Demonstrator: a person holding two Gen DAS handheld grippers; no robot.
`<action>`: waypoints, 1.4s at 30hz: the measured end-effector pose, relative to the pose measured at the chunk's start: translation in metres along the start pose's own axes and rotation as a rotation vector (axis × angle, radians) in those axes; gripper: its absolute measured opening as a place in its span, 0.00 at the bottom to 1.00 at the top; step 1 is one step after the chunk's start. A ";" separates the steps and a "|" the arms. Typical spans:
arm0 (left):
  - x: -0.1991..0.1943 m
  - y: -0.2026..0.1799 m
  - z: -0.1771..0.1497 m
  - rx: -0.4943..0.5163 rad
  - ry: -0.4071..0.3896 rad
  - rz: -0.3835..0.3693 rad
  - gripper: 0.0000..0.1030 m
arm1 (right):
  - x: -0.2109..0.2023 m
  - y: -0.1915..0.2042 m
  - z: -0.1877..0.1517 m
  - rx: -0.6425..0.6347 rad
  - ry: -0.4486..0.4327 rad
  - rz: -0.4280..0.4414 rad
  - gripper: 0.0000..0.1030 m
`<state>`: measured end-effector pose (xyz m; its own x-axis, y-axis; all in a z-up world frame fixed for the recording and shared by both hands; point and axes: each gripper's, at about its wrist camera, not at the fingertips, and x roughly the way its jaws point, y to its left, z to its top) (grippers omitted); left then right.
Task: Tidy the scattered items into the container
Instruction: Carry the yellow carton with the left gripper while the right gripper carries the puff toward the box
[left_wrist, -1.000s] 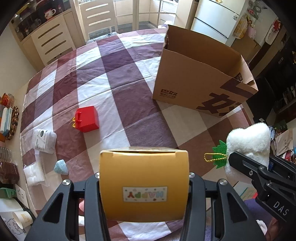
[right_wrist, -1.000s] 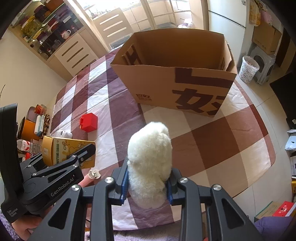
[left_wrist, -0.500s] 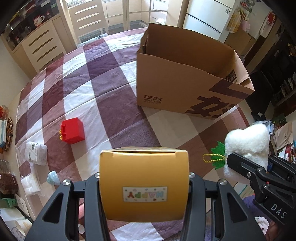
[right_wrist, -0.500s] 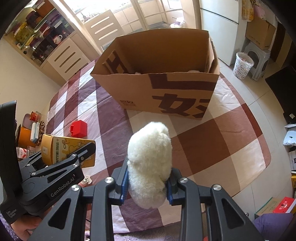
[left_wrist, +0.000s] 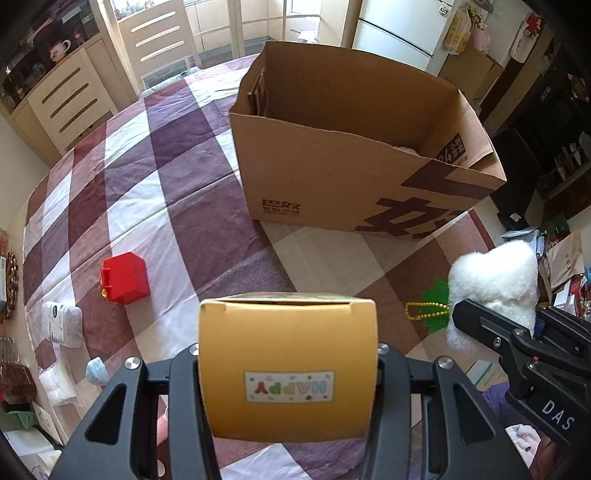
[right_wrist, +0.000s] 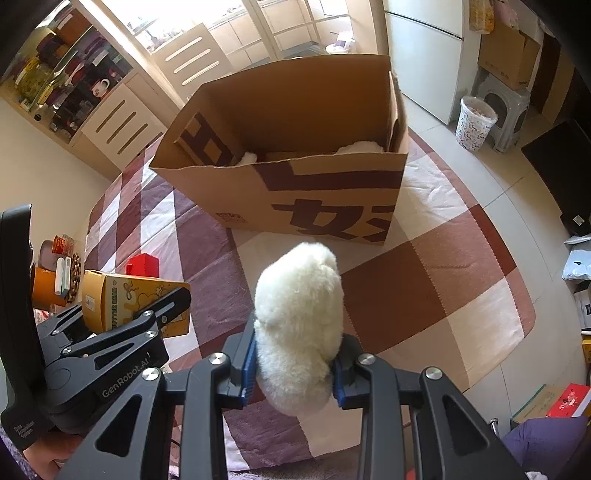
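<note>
Both tools loaded, short of the cardboard box (left_wrist: 332, 162), which stands open-topped on the checked tablecloth (left_wrist: 177, 206) ahead. Left gripper (left_wrist: 288, 373) fingers pinch the yellow carton (left_wrist: 288, 365) by its sides; right gripper (right_wrist: 295, 363) fingers, blue-padded, squeeze the white plush toy (right_wrist: 299, 321) at its lower end. A green tag and yellow bead chain (left_wrist: 424, 308) hang off the plush. Something white already lies inside the box. Judgement: step in hand is the carry to the box. To do it well, lift each load clear above the near wall before opening, drop one at a time so the tools do not crowd, and watch that the chain does not snag the rim. Loose items left on the cloth: red box (left_wrist: 125, 273), white packet (left_wrist: 61, 323), small blue object (left_wrist: 96, 371). Legible: "HAPPY" sticker, upside down, on the carton; "GenRobot.AI" on the left tool; "DAS" on the right tool; large dark Chinese print on the box.
</note>
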<state>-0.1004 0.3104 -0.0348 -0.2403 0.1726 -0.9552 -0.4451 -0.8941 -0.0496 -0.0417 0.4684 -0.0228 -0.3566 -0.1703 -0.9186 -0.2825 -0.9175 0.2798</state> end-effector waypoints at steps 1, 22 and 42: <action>0.001 -0.001 0.001 0.002 0.001 -0.001 0.44 | 0.000 -0.001 0.001 0.002 0.000 -0.002 0.31; 0.017 -0.020 0.028 0.040 0.019 -0.016 0.44 | 0.008 -0.023 0.025 0.034 -0.002 -0.029 0.31; 0.024 -0.044 0.040 0.096 0.022 -0.039 0.44 | 0.006 -0.038 0.030 0.064 -0.012 -0.052 0.31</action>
<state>-0.1206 0.3703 -0.0439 -0.2025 0.1963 -0.9594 -0.5342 -0.8432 -0.0597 -0.0598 0.5131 -0.0308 -0.3501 -0.1182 -0.9292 -0.3577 -0.9000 0.2492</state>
